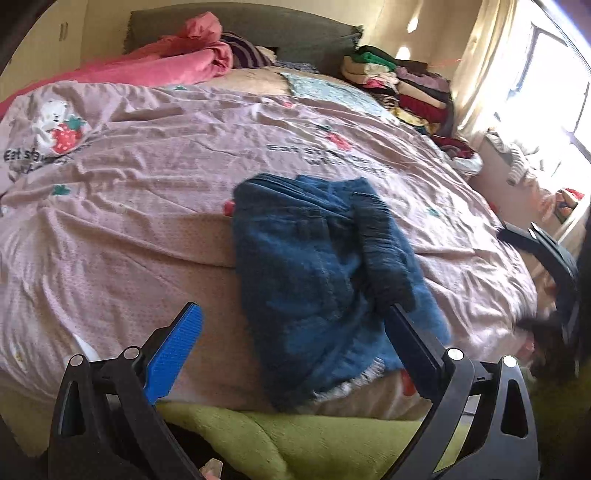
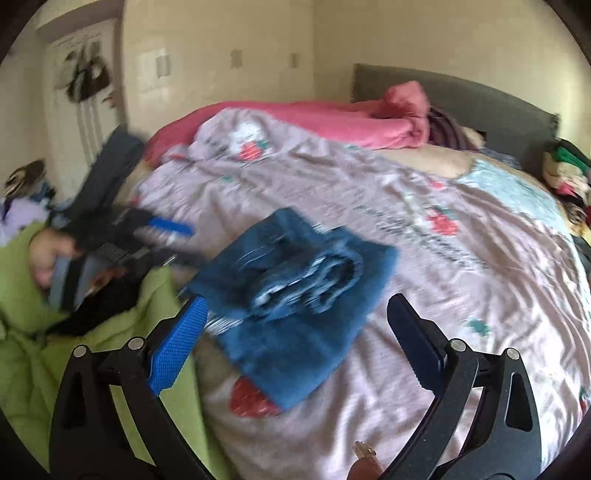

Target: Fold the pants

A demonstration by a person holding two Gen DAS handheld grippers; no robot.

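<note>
Folded blue denim pants [image 1: 317, 273] with frayed hems are lying mid-frame on the wrinkled pink bedsheet [image 1: 147, 177]. Left tongs [image 1: 291, 332] and right tongs [image 2: 295, 321] are both gaping apart, gripping nothing.

A bedroom with cream walls [image 2: 221, 85], its bed spread with a rumpled mauve strawberry-print cover [image 1: 155, 162]. A grey padded headboard [image 1: 258, 26] stands behind a bunched pink quilt [image 1: 177, 62]. Stacked folded clothes [image 1: 402, 85] line the bed's far side beside a pale curtain [image 1: 487, 66] and a window [image 1: 561, 85] — sunlight glares through it. A white door [image 2: 85, 92] carries hanging items — too blurred to identify.
</note>
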